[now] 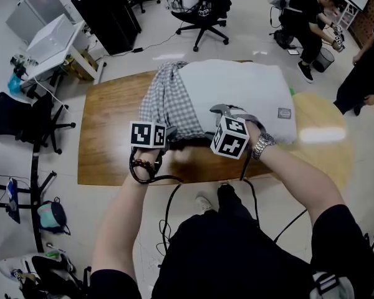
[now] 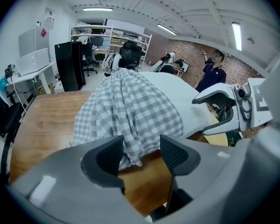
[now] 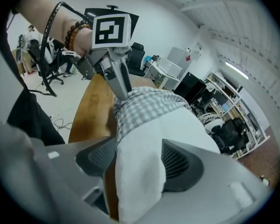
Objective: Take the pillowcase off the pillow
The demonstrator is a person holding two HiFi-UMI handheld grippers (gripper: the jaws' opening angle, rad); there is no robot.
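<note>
Grey-checked cloth pillowcase [image 1: 168, 101] sleeves only the left end of the white pillow [image 1: 249, 98], which lies left-to-right across the wooden desk [image 1: 109, 145]. The left hand-held gripper [image 2: 140, 157] gapes over the hem, the right hand-held gripper [image 3: 139, 162] gapes round the pillow's corner.

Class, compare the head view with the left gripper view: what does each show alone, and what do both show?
Head view only: the wristwatch and bead bracelet. Left gripper view only: the left hand-held gripper, jaws apart around the pillowcase edge, and a ceiling light. Both: the checked pillowcase, the white pillow and the wooden table.
</note>
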